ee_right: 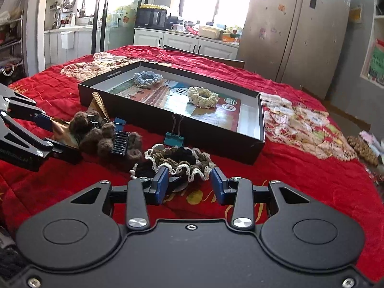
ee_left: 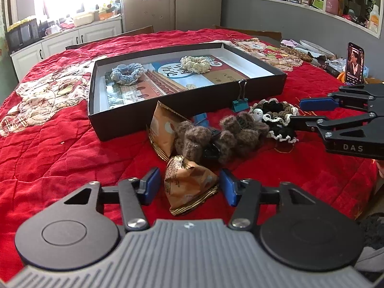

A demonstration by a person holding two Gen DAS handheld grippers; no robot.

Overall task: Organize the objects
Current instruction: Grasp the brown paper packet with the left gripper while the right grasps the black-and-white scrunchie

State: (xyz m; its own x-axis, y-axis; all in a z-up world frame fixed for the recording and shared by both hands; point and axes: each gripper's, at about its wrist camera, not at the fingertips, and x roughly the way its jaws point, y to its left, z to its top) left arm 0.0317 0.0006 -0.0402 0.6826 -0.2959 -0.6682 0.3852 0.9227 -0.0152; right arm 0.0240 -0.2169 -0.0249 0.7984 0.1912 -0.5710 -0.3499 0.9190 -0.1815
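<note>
Your left tongs stand half open around a tan snack packet that lies on the red quilt covering the desk. The right pad sits against the wrapper, while a sliver of quilt shows beside the left pad, so nothing is pinched. Your right tongs are narrowed around the near frill of a black-and-brown scrunchie with a white edge. You cannot tell from either view whether the pads squeeze it or only flank it.

Between your two targets lies a brown fuzzy hair claw, touching the scrunchie on one side and a second snack packet on the other. That second packet leans near the front wall of the shallow black box. A blue clip peeks out behind the claw. A teal binder clip stands just in front of the same wall, close to the scrunchie.

Inside the box, a blue scrunchie and a cream scrunchie rest well apart on a book. Its cover reads "中国历史" in a blue circle. The side of your right tongs bears the letters "DAS". A phone stands upright at the far right with its screen lit.
</note>
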